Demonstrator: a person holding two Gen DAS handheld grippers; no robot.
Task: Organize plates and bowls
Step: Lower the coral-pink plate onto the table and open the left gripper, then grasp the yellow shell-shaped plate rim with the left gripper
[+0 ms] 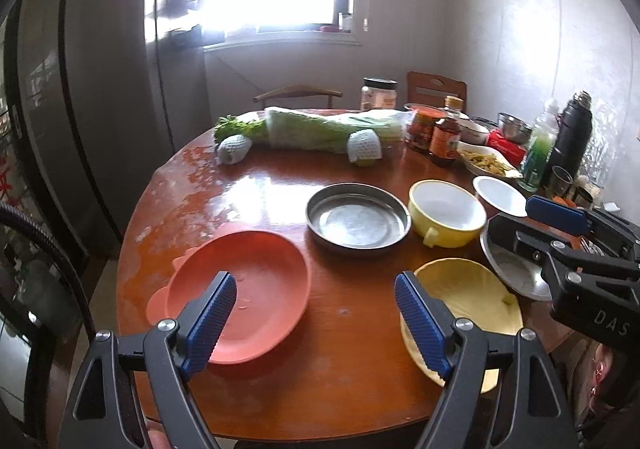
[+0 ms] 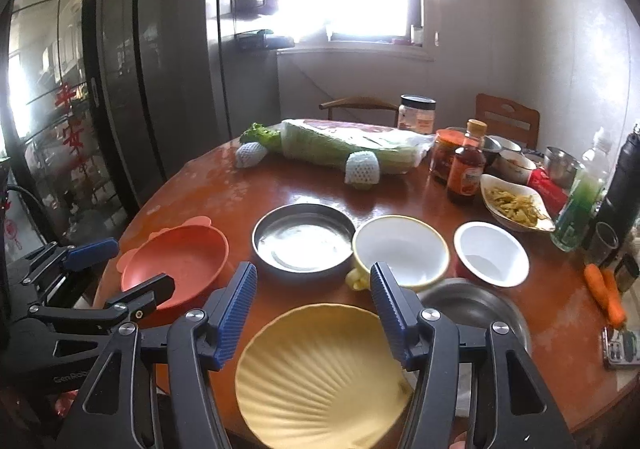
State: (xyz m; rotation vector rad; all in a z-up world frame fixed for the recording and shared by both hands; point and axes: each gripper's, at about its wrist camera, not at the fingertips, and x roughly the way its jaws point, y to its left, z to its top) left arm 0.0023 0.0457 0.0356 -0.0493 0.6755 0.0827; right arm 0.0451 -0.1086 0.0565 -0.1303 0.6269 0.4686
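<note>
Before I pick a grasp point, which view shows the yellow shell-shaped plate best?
The right wrist view: the yellow shell-shaped plate lies nearly whole, ribs clear, between the open right gripper fingers. The left wrist view shows it off to the side, partly behind a finger.

Materials and surface finishes on the round table.

The round reddish-brown wooden table (image 1: 352,361) is lacquered and glossy, mirroring the window light. The round flat-bottomed metal pan (image 1: 358,216) and the round steel bowl (image 2: 480,309) show a dull, brushed sheen. The orange plastic plate with ear-shaped tabs (image 1: 244,293) looks matt and smooth. The pale yellow shell-shaped plate (image 2: 320,381) is ribbed and matt. The yellow handled bowl with white inside (image 2: 400,251) and the small white-lined bowl (image 2: 490,253) are glazed and glossy. Both grippers carry ridged blue finger pads (image 1: 212,323) on black matt frames.
</note>
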